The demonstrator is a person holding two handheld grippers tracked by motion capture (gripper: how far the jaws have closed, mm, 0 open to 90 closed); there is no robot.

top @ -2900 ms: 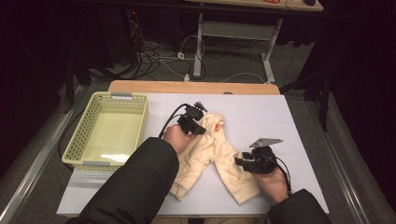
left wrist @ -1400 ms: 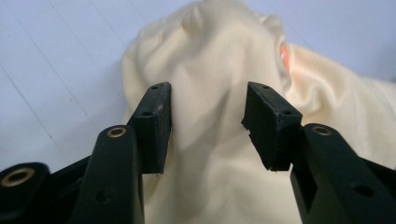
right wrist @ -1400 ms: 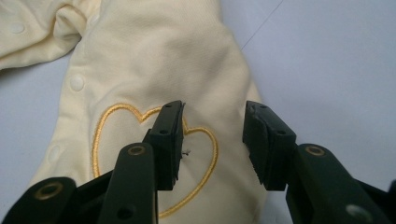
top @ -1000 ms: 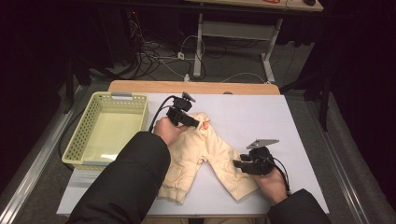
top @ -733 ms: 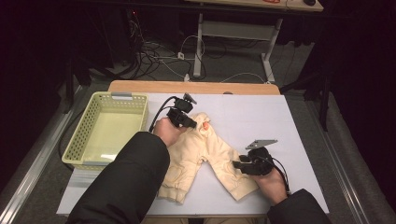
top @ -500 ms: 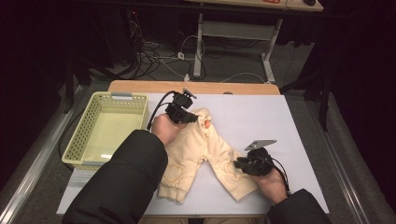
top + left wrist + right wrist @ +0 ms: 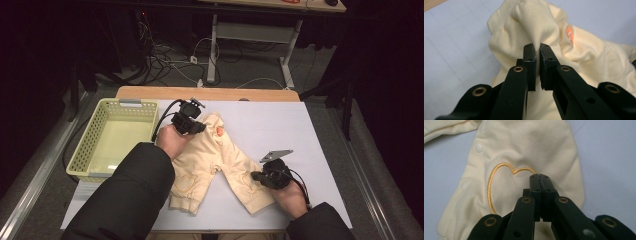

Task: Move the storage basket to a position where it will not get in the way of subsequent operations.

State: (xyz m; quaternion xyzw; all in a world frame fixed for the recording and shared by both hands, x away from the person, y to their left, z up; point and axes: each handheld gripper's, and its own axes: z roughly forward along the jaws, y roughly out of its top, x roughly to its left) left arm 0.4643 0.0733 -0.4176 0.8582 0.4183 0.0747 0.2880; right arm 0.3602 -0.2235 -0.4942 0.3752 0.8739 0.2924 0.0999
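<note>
A pair of cream baby trousers (image 7: 215, 165) lies spread near the middle of the table (image 7: 280, 125), waistband toward the far edge and the two legs splayed toward the near edge.

The left forearm, in a dark sleeve, comes in from the near-left corner and slants across the table toward the waistband, covering part of the left leg. Its hand (image 7: 172, 141) is wrapped around the left gripper (image 7: 196, 126), which points away from the person, a little to the right. In the left gripper view (image 7: 537, 51) the jaws have just been closing and now pinch a raised fold of the fabric just below the ribbed waistband, lifting it into a small peak.

The right hand (image 7: 289, 194) comes in from the near-right corner and holds the right gripper (image 7: 256, 176) low over the table, pointing left at the outer edge of the right leg. In the right gripper view (image 7: 539, 178) its jaws have also just been closing; the pads meet at the tip, at the lower edge of an embroidered heart (image 7: 506, 182), so only a thin bit of cloth can be caught between them.

A yellow basket (image 7: 85, 155) stands at the table's left edge.
</note>
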